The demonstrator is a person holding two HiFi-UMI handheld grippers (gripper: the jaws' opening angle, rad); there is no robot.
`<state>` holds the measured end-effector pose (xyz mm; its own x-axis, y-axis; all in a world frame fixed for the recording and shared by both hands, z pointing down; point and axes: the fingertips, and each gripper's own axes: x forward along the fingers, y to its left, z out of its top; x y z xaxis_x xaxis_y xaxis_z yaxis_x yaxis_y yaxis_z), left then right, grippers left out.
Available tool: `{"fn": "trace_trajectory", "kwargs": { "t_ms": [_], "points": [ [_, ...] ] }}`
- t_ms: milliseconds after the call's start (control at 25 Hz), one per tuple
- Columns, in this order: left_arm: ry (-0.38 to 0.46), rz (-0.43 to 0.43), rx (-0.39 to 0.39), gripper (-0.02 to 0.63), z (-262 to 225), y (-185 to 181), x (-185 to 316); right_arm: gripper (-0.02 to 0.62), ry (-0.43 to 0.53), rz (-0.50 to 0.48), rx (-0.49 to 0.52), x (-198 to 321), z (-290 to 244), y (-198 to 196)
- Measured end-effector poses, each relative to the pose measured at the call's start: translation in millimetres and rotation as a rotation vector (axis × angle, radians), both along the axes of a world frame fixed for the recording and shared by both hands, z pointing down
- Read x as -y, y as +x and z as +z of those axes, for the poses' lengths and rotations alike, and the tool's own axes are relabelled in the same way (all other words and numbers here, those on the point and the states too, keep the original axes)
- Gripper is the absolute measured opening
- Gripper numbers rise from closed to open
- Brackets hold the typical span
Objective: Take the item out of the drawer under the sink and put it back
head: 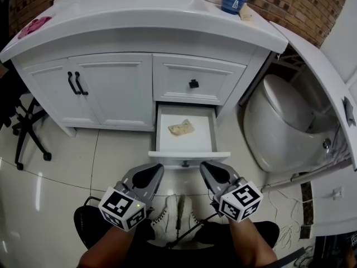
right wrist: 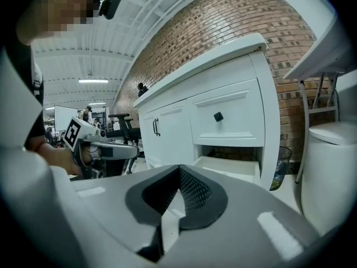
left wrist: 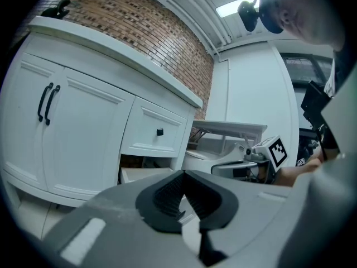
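Observation:
The low drawer (head: 189,151) under the white sink cabinet stands pulled out. A crumpled tan item (head: 182,128) lies inside on its white floor. My two grippers hover just in front of the drawer's front panel, both empty. The left gripper (head: 158,170) sits at the drawer's left corner and its jaws meet at the tips (left wrist: 183,175). The right gripper (head: 206,167) sits at the right corner, jaws closed together (right wrist: 179,170). In the right gripper view the open drawer (right wrist: 234,168) shows beyond the jaws, its contents hidden.
Above the open drawer is a shut drawer with a black knob (head: 193,84). Double cabinet doors (head: 78,84) are to the left. A white toilet (head: 279,121) stands close on the right. A chair base (head: 25,133) is at the left, and my shoes (head: 175,216) are below.

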<state>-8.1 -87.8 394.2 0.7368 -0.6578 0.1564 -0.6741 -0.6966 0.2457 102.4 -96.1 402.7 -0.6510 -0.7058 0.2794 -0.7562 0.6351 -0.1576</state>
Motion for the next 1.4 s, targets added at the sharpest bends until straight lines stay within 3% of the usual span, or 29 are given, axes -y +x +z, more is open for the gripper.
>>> {"fn": "trace_trajectory", "kwargs": {
  "t_ms": [480,1400],
  "points": [
    [0.027,0.012,0.0,0.006,-15.4,6.4,-17.1,0.008,0.024,0.006,0.009,-23.1,-17.1,4.2],
    [0.104,0.023,-0.001,0.006,-52.2,11.7,-97.3,0.008,0.105,0.034,0.032,-107.9,-58.3,9.4]
  ]
}}
